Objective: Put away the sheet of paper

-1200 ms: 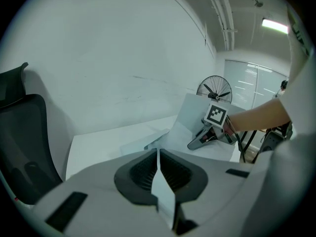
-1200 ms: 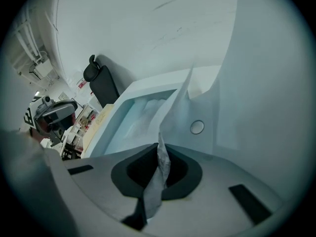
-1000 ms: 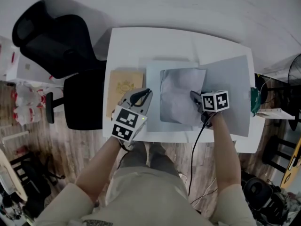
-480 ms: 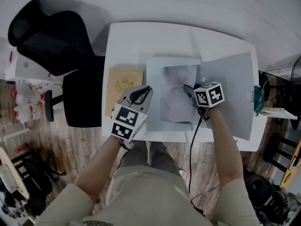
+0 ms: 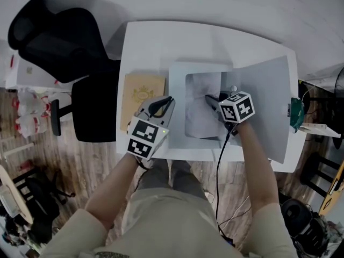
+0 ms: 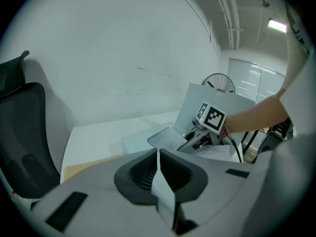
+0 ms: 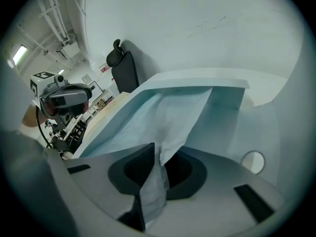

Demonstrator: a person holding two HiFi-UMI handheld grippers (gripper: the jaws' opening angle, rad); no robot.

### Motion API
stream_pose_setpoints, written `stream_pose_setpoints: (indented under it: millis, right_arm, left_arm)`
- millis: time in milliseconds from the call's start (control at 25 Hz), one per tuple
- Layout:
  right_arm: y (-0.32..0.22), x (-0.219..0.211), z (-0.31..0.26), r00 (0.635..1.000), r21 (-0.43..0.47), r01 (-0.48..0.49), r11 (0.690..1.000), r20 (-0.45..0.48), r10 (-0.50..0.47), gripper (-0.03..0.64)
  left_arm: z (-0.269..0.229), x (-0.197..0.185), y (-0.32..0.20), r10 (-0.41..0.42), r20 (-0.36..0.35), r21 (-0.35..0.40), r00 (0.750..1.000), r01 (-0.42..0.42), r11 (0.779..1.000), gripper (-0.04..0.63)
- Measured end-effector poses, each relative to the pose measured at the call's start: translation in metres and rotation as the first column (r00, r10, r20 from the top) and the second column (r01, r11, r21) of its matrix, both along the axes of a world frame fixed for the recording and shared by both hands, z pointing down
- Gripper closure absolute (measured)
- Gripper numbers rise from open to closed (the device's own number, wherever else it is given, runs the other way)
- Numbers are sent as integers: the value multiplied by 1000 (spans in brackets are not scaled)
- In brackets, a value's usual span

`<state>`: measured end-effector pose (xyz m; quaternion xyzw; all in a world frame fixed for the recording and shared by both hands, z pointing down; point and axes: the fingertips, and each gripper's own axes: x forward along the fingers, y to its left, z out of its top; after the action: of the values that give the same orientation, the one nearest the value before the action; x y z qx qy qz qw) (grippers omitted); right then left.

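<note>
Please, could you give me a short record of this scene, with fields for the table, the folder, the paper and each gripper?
table: white, bears the folder, the paper and a tan item
folder: open, its cover raised at the right
paper: creased, lying inside the folder
left gripper: shut on a thin pale edge, apparently the folder's left edge
right gripper: jaws opening, paper between them
beside table: black chair, at the left
</note>
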<state>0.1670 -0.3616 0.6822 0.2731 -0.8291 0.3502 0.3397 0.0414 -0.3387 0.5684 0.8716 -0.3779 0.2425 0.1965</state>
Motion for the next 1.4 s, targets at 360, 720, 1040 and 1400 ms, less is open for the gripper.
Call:
stream_pose_setpoints:
  millis: [360,720,1040,1400]
  right_arm:
    - [2,4,-4,997,20,-23,1000,-68,24,353]
    - [10,7,-49,999,127,-4,992,-44,10,311]
    - [36,-1,-66,982,207,87,974,-184,-48,311]
    - [62,-26,-77,983,176,159,972,-123,-139,290]
  left_arm:
    - [-2,0,4,4,-1,5,1000,-4,1000,561]
    - [-9,-9,11,4,-1,18,1000,-4,1000,561]
    - [-8,-13,20,7,4,15,1000,-7,1000,561]
    - [-7,-14,26,20,3,10,1000,-20,1000,561]
